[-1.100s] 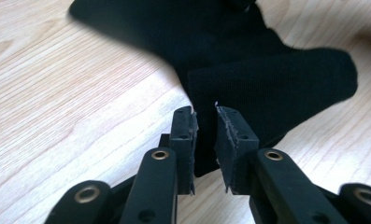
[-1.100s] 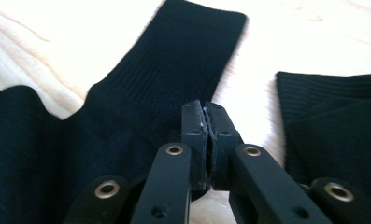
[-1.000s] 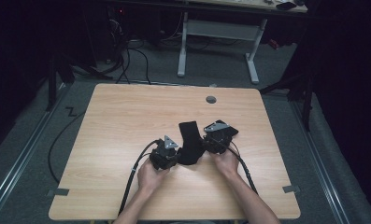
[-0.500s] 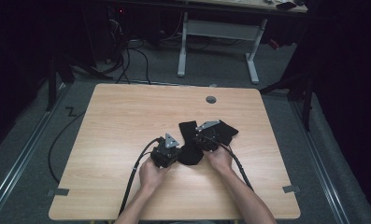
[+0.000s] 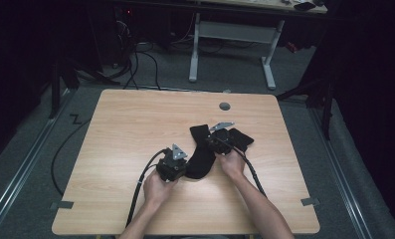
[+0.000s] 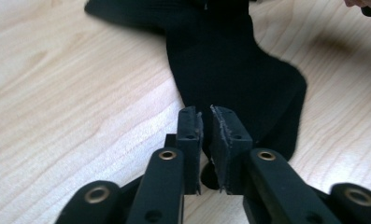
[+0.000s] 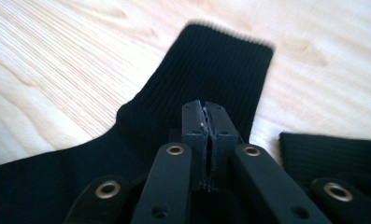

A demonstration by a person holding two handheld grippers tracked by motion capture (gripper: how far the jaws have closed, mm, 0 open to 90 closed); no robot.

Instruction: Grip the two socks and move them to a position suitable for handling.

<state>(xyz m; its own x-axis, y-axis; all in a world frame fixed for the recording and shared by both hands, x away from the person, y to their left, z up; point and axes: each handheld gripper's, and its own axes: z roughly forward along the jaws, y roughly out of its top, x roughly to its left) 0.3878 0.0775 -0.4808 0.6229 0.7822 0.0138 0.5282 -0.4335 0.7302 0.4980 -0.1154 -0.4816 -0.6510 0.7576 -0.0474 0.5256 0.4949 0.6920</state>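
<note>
A black sock (image 5: 201, 152) lies flat right of the desk's (image 5: 125, 129) middle, its ribbed cuff (image 7: 220, 60) toward the far edge and its foot toward the near edge. A second black sock (image 5: 240, 138) lies just beside it, toward the right edge, so the work in hand looks like pairing or folding them. The left gripper (image 6: 206, 140) sits at the foot end, and its jaws have just been opening: they stand slightly apart, and whether cloth sits between them cannot be told. The right gripper (image 7: 205, 135) rests over the cuff part; its jaws, just easing too, stand almost together on a pinch of fabric, probably to lift that end.
</note>
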